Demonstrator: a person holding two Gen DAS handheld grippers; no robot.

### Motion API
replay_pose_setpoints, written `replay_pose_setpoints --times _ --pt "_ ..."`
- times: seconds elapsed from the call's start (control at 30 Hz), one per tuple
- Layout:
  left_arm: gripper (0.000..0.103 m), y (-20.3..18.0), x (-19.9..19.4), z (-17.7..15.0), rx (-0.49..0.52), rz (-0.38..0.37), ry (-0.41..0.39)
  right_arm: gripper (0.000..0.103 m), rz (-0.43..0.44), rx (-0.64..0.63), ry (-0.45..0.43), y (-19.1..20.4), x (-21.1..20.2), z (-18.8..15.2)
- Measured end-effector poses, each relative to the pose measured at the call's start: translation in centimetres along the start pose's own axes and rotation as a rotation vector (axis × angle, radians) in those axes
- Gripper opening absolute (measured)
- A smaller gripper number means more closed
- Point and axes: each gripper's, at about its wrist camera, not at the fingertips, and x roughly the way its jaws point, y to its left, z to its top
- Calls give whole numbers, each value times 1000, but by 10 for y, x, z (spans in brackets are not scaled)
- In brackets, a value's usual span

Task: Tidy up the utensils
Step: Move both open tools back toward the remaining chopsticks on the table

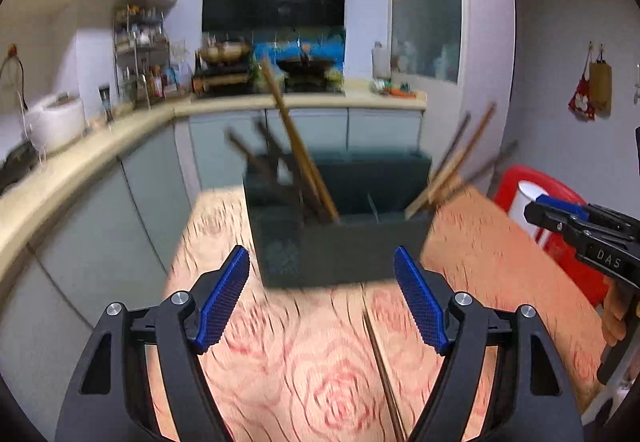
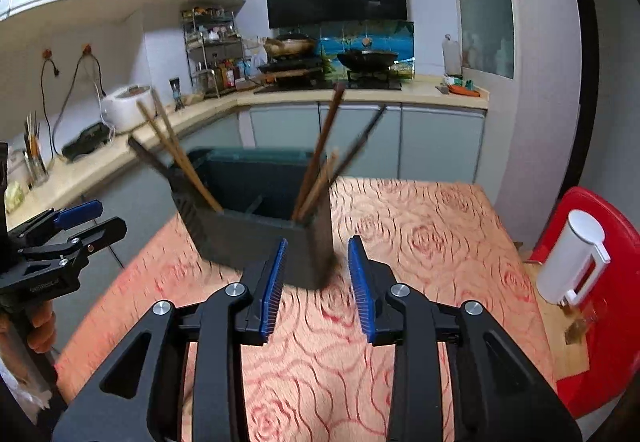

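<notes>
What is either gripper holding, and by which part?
Nothing. The left gripper and right gripper both stand open and empty before the holder.

Two handheld claws, one in each of a person's hands. The left claw (image 1: 322,274) has its blue-padded fingers (image 1: 224,298) spread wide with nothing between them, angled slightly downward. The right claw (image 2: 316,274) has its blue pads (image 2: 362,286) closer together, parted by a narrow gap, also empty and angled downward. Fingers of a hand (image 2: 42,326) wrap the left claw's grip, seen from the right wrist view
</notes>
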Motion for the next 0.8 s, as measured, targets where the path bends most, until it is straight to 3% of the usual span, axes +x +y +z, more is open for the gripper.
replay_pose_setpoints --times 0.33,0.6,0.8 --pt "72 -6 7 -79 43 5 128 38 -27 -8 87 7 6 -73" --pt "72 -24 -1 -122 71 -32 187 38 -24 4 112 9 8 -92" --pt "72 -38 -11 -137 102 -97 220 38 -22 17 117 7 8 -95"
